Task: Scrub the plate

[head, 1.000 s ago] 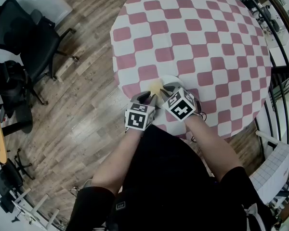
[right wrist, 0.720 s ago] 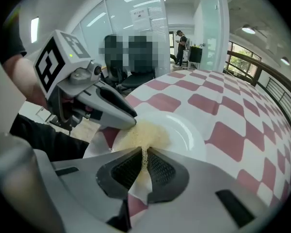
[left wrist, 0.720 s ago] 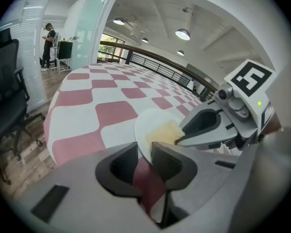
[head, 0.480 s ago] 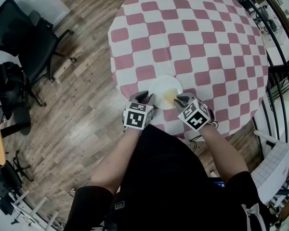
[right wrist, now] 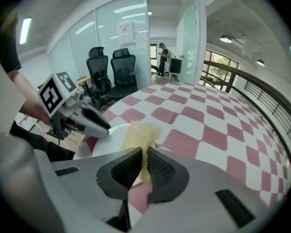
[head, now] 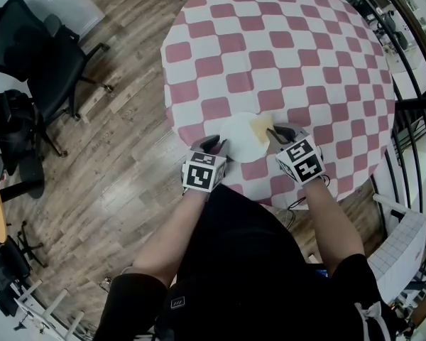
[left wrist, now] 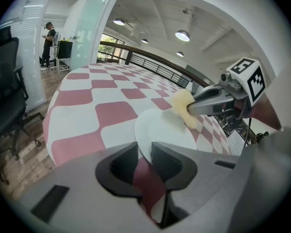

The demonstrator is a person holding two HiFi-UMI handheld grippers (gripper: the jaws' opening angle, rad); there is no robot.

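Plate (head: pixel 238 146): smooth white, ceramic-looking, faint sheen. Sponge (head: pixel 261 124): yellow foam, soft & porous. Tablecloth (head: pixel 284 55): matt cloth, pink & white checks. Left gripper (head: pixel 214 143) & right gripper (head: pixel 277 132): matt grey plastic shells; pads (right wrist: pixel 128 171) black, ribbed, rubbery. Floor (head: pixel 128 155): wood planks w/ visible grain, low sheen. Railing (right wrist: pixel 254 98): dark metal bars

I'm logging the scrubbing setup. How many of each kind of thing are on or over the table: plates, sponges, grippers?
plate: 1
sponge: 1
grippers: 2 (left gripper clamped on the plate's rim, right gripper clamped on the sponge)
total: 4
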